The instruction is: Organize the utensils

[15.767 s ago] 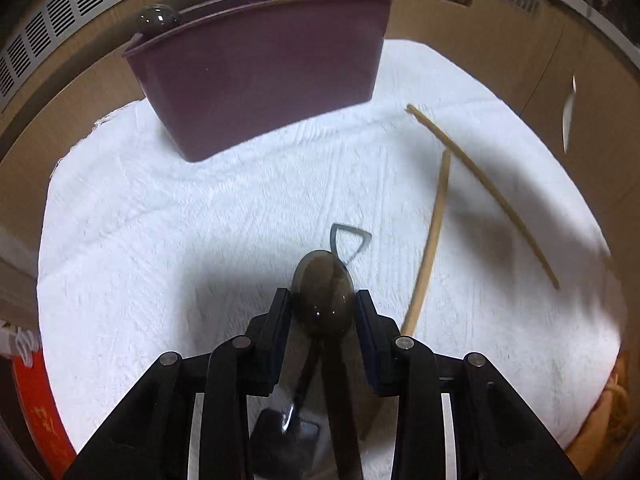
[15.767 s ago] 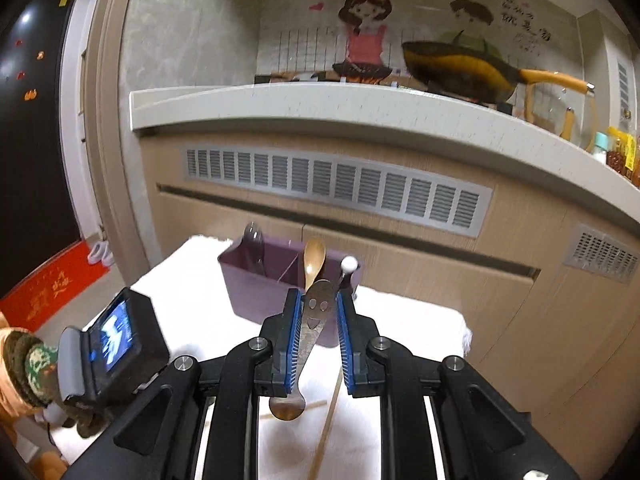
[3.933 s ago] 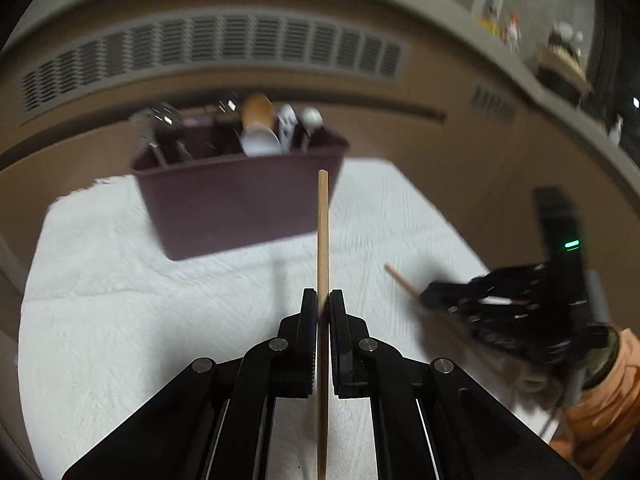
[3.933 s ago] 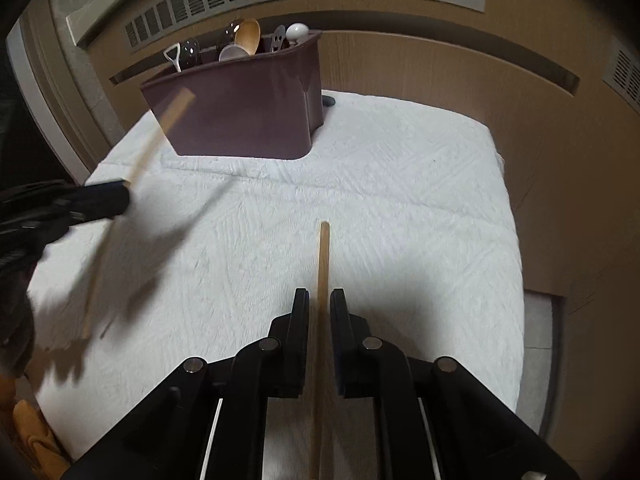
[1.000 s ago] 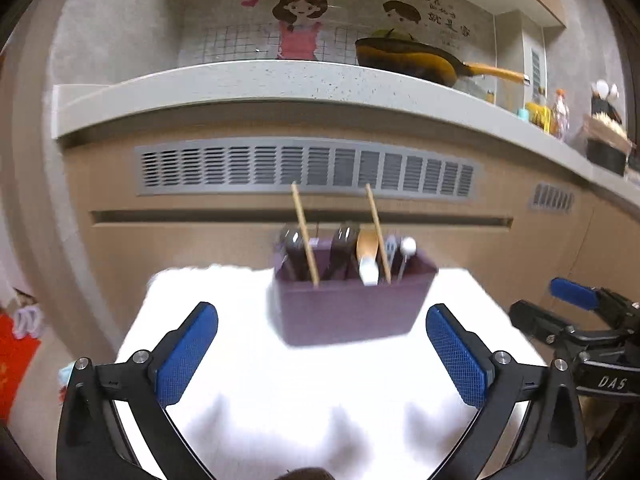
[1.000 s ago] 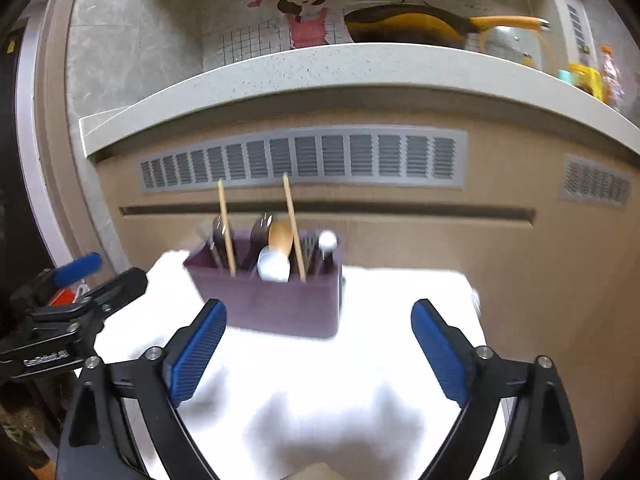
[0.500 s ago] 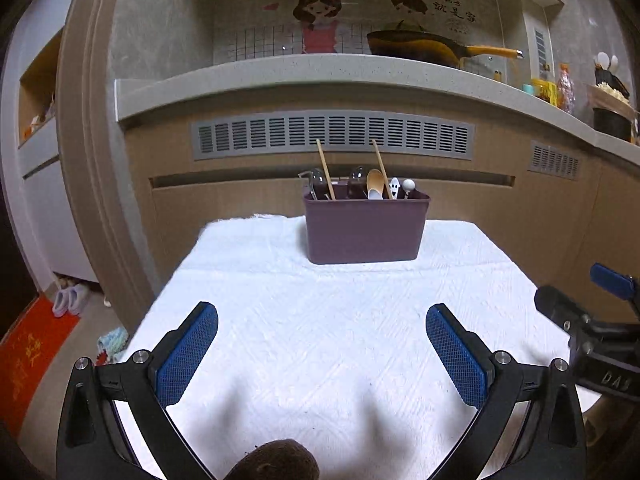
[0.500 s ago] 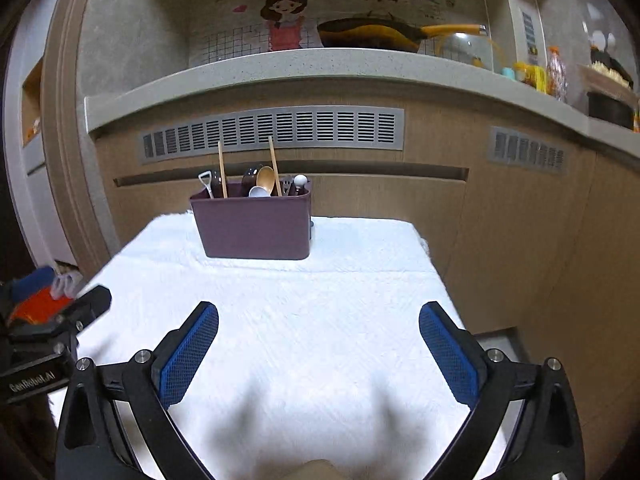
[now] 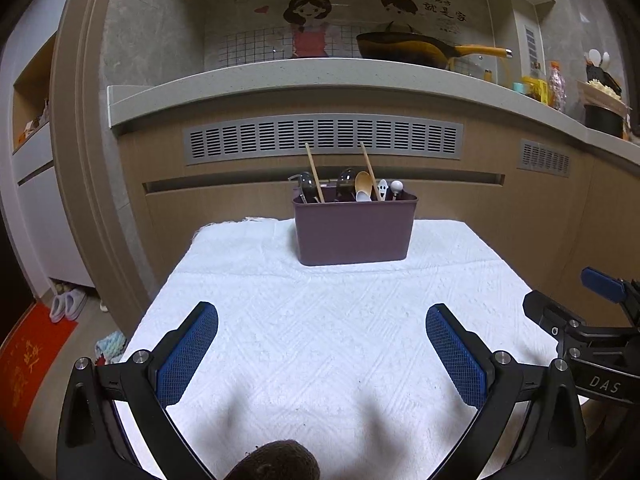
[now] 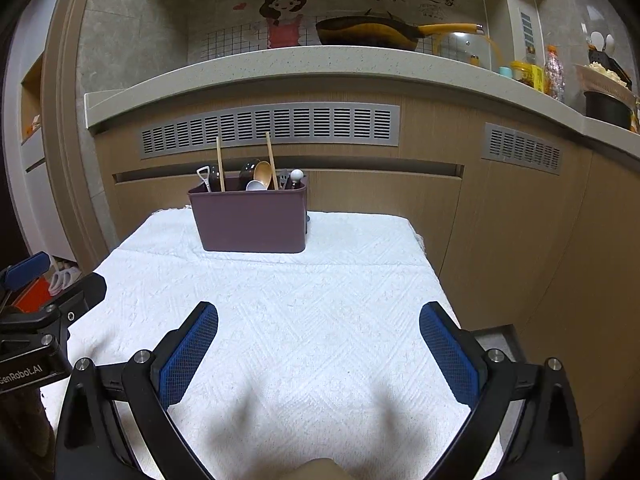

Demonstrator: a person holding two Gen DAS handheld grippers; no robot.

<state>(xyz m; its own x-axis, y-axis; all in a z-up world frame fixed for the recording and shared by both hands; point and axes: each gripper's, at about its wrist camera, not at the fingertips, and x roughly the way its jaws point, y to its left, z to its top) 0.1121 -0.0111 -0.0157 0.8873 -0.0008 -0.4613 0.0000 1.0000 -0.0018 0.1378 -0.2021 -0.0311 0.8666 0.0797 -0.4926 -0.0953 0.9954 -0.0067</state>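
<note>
White cloth (image 9: 320,320), utensil caddy (image 9: 354,230) beyond spread jaws

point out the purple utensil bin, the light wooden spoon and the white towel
purple plastic utensil bin (image 9: 354,230), left wrist view, front wall
light wooden spoon (image 9: 363,181), left wrist view, bowl above the rim
white textured towel (image 10: 304,320), right wrist view, bare middle
</note>
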